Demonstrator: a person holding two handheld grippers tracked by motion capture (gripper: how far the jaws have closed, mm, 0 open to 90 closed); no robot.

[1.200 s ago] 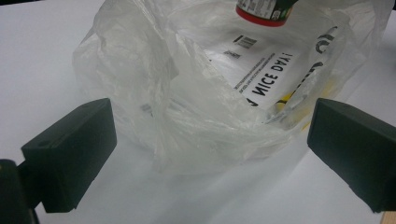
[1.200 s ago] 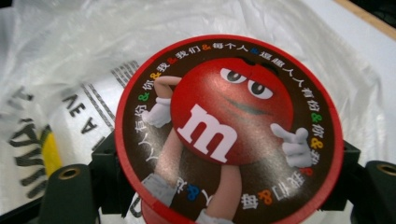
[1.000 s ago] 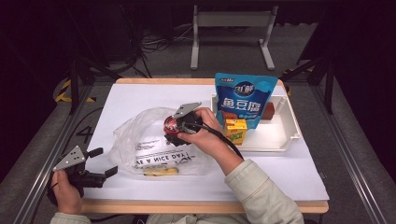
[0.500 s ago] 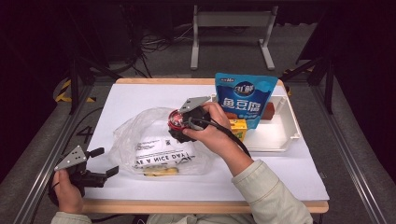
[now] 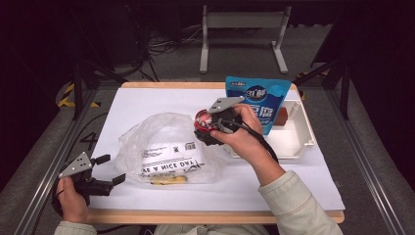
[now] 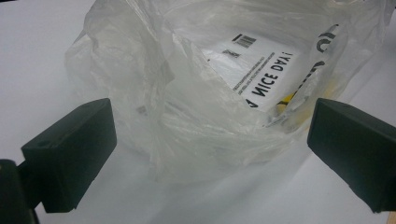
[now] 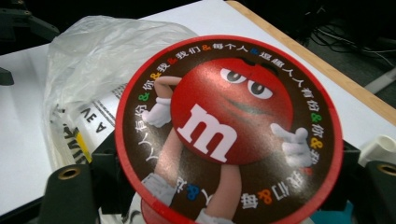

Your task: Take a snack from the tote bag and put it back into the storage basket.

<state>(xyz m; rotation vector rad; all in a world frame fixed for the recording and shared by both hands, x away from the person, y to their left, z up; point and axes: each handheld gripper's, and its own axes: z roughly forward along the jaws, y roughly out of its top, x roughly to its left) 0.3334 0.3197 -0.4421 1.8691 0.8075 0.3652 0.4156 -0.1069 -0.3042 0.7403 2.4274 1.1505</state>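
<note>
Two handheld grippers work over a white surface (image 5: pixel 147 98) with a wooden edge. The right gripper (image 5: pixel 211 128), held in the person's right hand (image 5: pixel 242 137), is closed on a round red candy tin (image 5: pixel 202 119) and holds it in the air just above the right edge of a crumpled clear plastic bag (image 5: pixel 166 147). In the right gripper view the candy tin (image 7: pixel 229 135) faces the camera between the two black jaws, its lid showing a red cartoon candy character with a white letter m and a ring of small coloured lettering, with the plastic bag (image 7: pixel 93 56) behind it. The bag lies near the middle of the surface and has printed white paper and something yellow inside. The left gripper (image 5: pixel 108 170), held in the left hand (image 5: pixel 71 200) at the near left corner, has its jaws spread wide and empty, pointing at the bag without touching it; the left gripper view shows the plastic bag (image 6: pixel 210 93) between the two parted jaws. Behind the right hand, a blue snack pouch (image 5: pixel 259 100) stands upright in a white tray (image 5: pixel 298 142) at the right side of the surface.
</note>
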